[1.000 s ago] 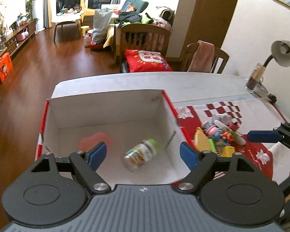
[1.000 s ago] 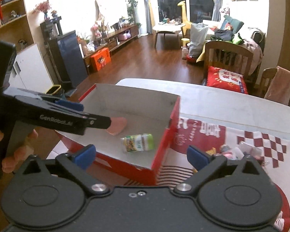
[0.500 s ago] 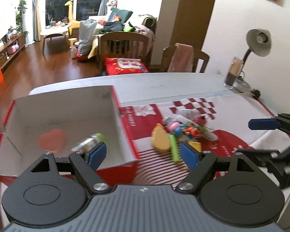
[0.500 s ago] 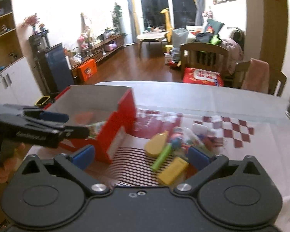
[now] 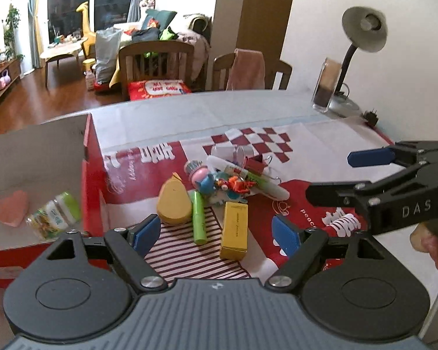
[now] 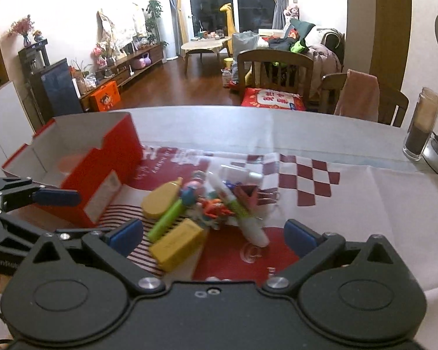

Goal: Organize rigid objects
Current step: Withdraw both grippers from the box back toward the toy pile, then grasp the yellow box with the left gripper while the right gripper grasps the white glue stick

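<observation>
A pile of small objects lies on the red-and-white cloth: a yellow box (image 5: 234,230) (image 6: 178,243), a green tube (image 5: 199,217) (image 6: 165,220), a yellow rounded piece (image 5: 172,201) (image 6: 160,199), a white marker (image 5: 248,179) (image 6: 239,210) and small toys (image 5: 216,179). The red box (image 5: 92,180) (image 6: 111,157) at the left holds a jar (image 5: 54,215) and a pink heart (image 5: 11,208). My left gripper (image 5: 216,234) is open and empty just short of the pile. My right gripper (image 6: 213,234) is open and empty, right of the pile.
A desk lamp (image 5: 362,35) and a glass jar (image 5: 327,87) (image 6: 422,124) stand at the table's far right. Wooden chairs (image 5: 157,64) stand behind the table. The right gripper shows in the left wrist view (image 5: 365,175), and the left gripper in the right wrist view (image 6: 55,210).
Both grippers have swung right, from over the red box to the pile of objects on the cloth. Both stay open and empty.
</observation>
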